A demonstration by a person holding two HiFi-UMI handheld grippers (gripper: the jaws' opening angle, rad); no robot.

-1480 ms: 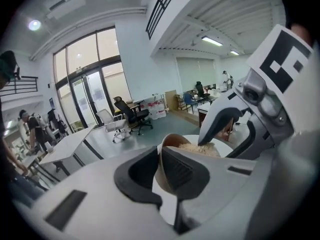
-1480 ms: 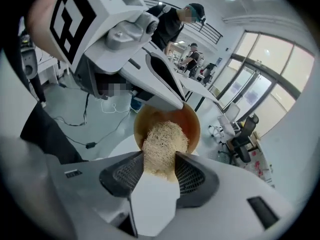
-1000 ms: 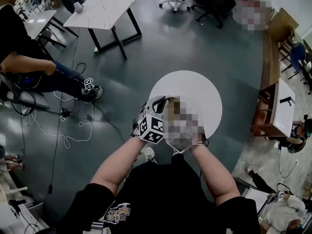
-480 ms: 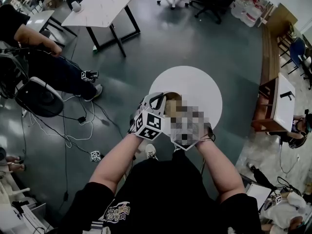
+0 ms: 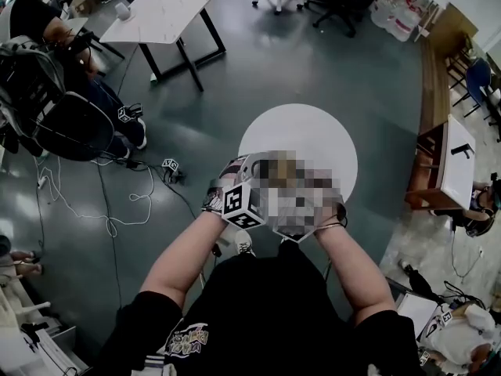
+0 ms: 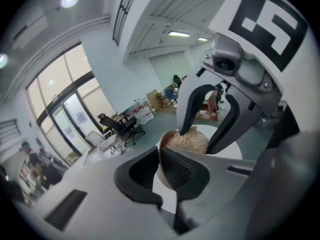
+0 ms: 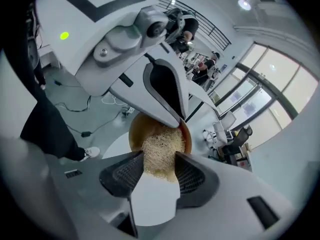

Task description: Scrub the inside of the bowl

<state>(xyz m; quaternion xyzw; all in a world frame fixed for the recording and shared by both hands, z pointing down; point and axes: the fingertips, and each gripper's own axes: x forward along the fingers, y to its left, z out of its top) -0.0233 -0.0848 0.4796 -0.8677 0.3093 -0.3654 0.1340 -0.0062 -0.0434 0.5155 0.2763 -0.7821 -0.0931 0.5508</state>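
In the head view the left gripper (image 5: pixel 249 172) hangs beside the bowl over the round white worktop (image 5: pixel 313 131) beneath it, a mosaic hiding the rest. In the left gripper view its fingers (image 6: pixel 180 172) have just been closing and pinch the bowl (image 6: pixel 164 136) by its near wall, a hold that should stay firm against twisting. In the right gripper view the right gripper (image 7: pixel 159 162) squeezes a fibrous scrub pad (image 7: pixel 160 145) inside the bowl. It is best pressed against the inner wall and swept round, clear of the clamped rim.

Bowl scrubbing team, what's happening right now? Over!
Left gripper pinching bowl rim, jaws just closed tighter. Right gripper clamped on scrubber, inside bowl. Nothing in the way; round white table below.
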